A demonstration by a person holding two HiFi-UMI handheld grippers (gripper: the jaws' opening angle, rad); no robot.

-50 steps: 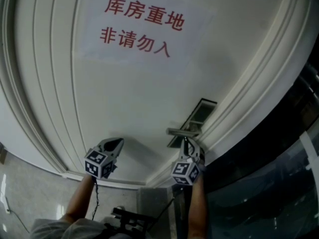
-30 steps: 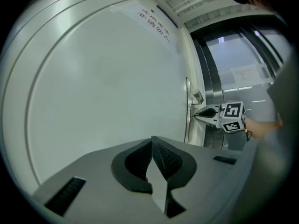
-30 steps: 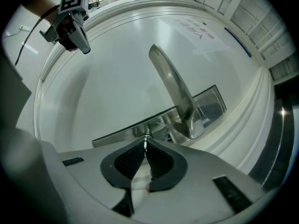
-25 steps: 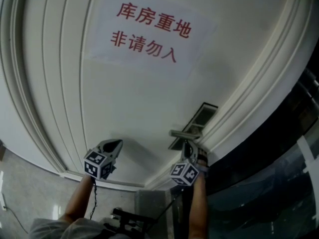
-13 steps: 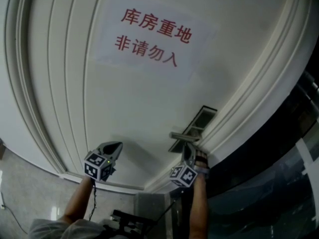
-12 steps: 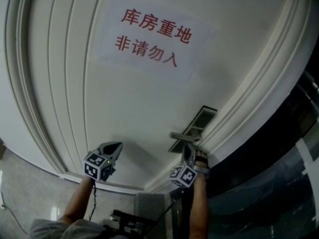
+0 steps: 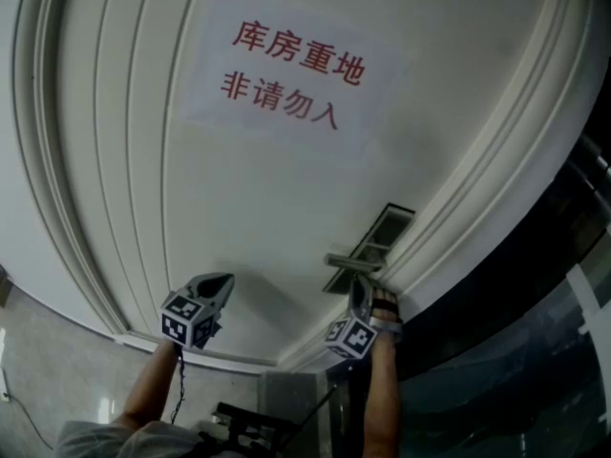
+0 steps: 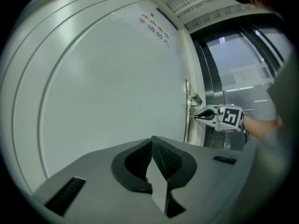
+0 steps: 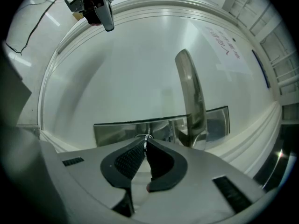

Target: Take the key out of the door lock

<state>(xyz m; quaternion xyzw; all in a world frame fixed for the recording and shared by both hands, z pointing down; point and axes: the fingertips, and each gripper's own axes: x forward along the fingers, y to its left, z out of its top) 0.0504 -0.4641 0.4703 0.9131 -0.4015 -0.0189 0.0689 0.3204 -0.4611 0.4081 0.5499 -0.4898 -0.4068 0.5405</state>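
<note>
The key [image 9: 146,137] shows as a thin metal edge sticking out of the steel lock plate [image 9: 117,128], just left of the lever handle [image 9: 192,97]. My right gripper [image 9: 145,141] is shut on the key, its tips right against the plate. In the head view the right gripper [image 7: 358,282] sits under the handle [image 7: 353,260] and hides the key. My left gripper [image 7: 225,281] hovers off the white door [image 7: 258,189], shut with nothing in it [image 8: 152,141]. From the left gripper view the right gripper [image 8: 196,117] touches the lock plate [image 8: 188,111].
A paper sign [image 7: 291,65] with red print is stuck on the door. Raised mouldings [image 7: 86,160] frame the door panel. A dark glass panel [image 7: 535,284] stands to the right of the door frame. Tiled floor [image 7: 57,370] lies below.
Both grippers hold their places; the right one stays shut at the lock. Only the head view has drifted slightly.
</note>
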